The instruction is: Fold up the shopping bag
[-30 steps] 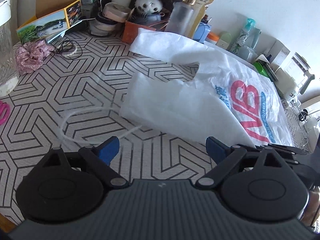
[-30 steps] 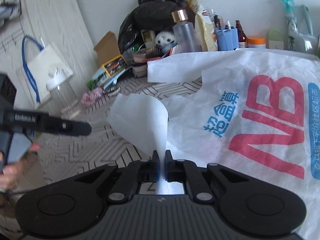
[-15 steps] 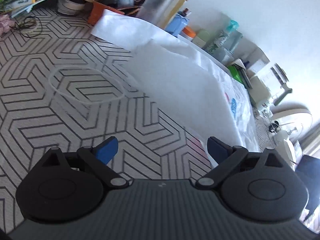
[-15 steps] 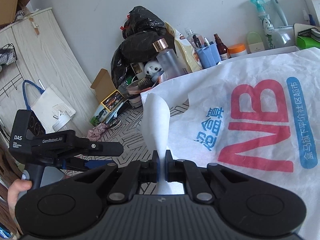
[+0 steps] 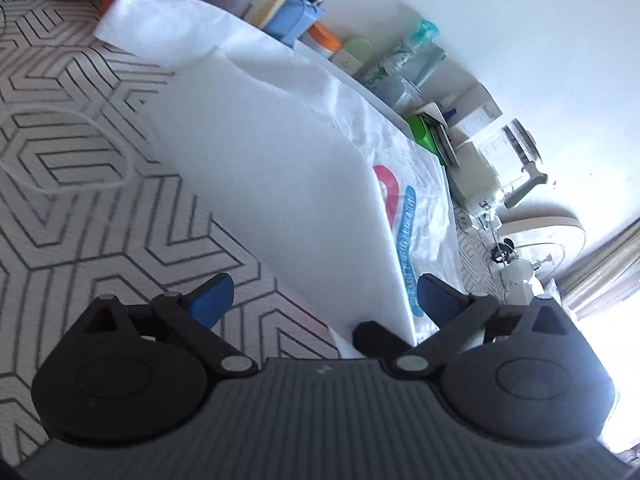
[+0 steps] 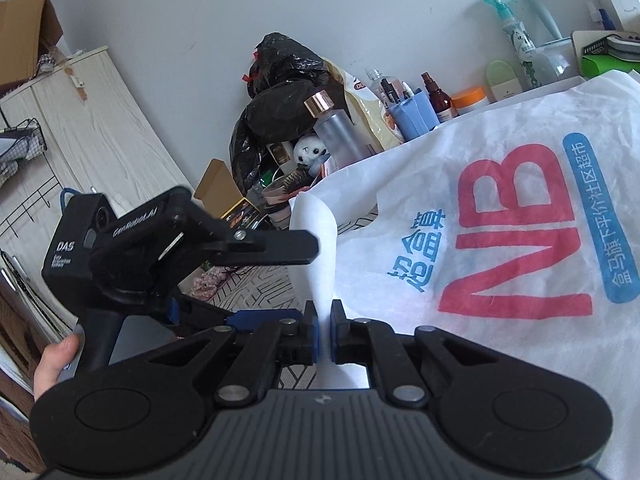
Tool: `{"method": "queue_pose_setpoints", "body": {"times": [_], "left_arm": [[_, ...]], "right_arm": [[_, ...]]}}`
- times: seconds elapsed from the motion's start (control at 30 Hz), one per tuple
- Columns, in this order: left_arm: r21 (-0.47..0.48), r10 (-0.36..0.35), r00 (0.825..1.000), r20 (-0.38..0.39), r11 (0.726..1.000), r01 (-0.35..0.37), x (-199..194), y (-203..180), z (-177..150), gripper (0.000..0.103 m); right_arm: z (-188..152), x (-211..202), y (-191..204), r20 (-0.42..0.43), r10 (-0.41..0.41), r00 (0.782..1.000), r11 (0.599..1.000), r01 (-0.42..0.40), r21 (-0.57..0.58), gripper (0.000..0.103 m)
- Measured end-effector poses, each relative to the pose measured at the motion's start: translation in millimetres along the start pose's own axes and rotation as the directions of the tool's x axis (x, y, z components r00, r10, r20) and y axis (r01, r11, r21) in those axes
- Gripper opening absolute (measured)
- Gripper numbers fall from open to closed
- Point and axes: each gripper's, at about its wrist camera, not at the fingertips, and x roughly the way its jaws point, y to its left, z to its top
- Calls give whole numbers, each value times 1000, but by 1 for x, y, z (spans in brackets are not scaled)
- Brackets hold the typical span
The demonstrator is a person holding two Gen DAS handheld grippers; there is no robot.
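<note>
Right hand-held gripper pitched slightly down, clamped on a raised fold of the white shopping bag lying ahead on the desk. Left hand-held gripper tilted down, jaws opening, straddling the bag's edge without contact.

Your right gripper has its jaws pinched tight on a raised fold of the shopping bag. Your left gripper is opening, blue fingertips wide apart, astride the bag's near edge without pressing it. Your left hand grips that tool's handle, left of the bag.
</note>
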Motion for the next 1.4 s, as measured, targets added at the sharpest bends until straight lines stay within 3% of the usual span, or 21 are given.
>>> {"method": "queue_pose_setpoints", "body": {"times": [0.07,0.17,0.23,0.27,0.33,0.5,0.6,0.67,0.73,0.87,0.93,1.07,1.13,1.2,1.23,1.33,1.4], "left_arm": [[-16,-4,999,-37,1000,3,10,2,-1,103],[28,0,1000,23,1000,-1,9,1,-7,96],[52,33,997,64,998,-37,4,-2,-8,81],[68,51,995,84,996,-57,2,-3,-8,71],[85,77,991,108,993,-86,-2,-3,-5,63],[117,155,976,156,978,-174,-3,-3,-1,61],[148,207,960,186,960,-236,3,-8,-2,61],[163,201,962,186,959,-232,5,-13,-3,60],[185,195,963,187,956,-229,6,-19,-4,53],[247,180,960,213,941,-231,6,-39,-8,53],[287,165,962,218,931,-225,10,-50,-11,51],[370,164,964,209,899,-233,27,-70,-17,35],[416,188,956,225,869,-268,33,-76,-20,33],[420,264,933,244,839,-347,41,-71,-18,33],[412,288,926,242,834,-367,43,-68,-17,33],[346,288,936,203,873,-344,38,-52,-11,33],[338,314,926,209,866,-369,37,-49,-12,33]], "right_arm": [[-1,-1,4,-10,12,1000,1000,-12,-21,7],[-3,-1,10,-31,0,1000,998,-2,-68,12],[-3,-4,13,-31,-30,999,995,27,-96,25],[-4,-7,14,-30,-44,999,993,41,-110,39],[-5,-26,13,-13,-80,997,988,77,-135,54],[-8,-68,-5,3,-216,976,966,214,-146,55],[-16,-70,-21,-25,-312,950,943,307,-128,54],[-22,-64,-23,-39,-375,926,915,363,-175,52],[-29,-57,-21,-47,-407,912,894,387,-226,52],[-40,-50,-10,-31,-447,894,850,415,-324,53],[-44,-51,-10,-20,-445,895,847,414,-333,54],[-45,-54,-11,-24,-436,900,850,402,-341,54],[-44,-55,-12,-30,-427,904,852,391,-349,54],[-43,-56,-12,-39,-417,908,853,377,-360,55],[-41,-57,-14,-52,-408,911,863,367,-346,55],[-29,-63,-17,-80,-398,914,880,355,-315,55],[-21,-67,-19,-58,-400,915,878,364,-312,63]]}}
